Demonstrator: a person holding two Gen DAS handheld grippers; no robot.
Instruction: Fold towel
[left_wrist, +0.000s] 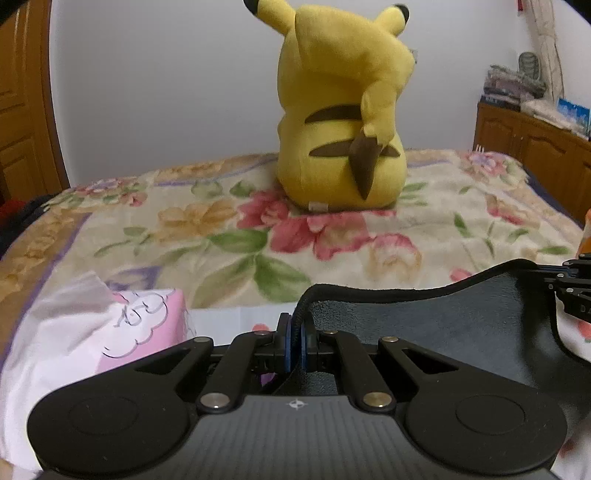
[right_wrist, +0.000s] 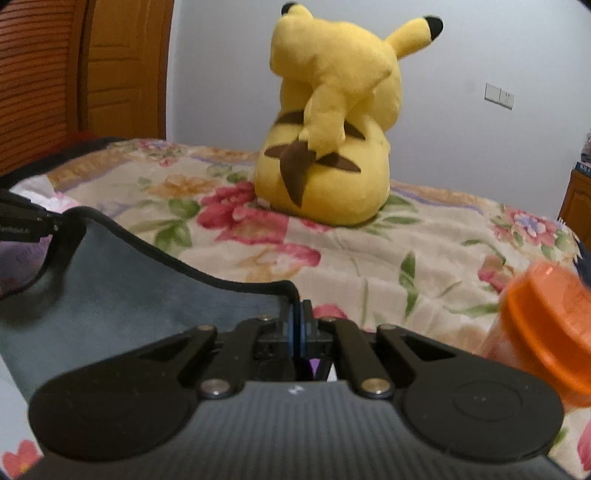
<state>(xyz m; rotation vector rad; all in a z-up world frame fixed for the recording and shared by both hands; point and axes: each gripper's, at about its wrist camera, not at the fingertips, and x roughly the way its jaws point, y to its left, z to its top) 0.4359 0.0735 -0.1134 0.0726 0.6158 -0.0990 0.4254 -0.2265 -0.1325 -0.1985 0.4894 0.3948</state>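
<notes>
A dark grey towel with a black hem hangs stretched between my two grippers above the flowered bed. My left gripper is shut on the towel's left corner. The right gripper's fingers show at the right edge of the left wrist view, holding the far corner. In the right wrist view my right gripper is shut on the right corner of the towel. The left gripper shows there at the left edge, on the other corner. The towel sags between them.
A yellow plush toy sits on the flowered blanket, also in the right wrist view. A pink tissue pack lies at the left. An orange-lidded jar stands at the right. A wooden cabinet is at the far right.
</notes>
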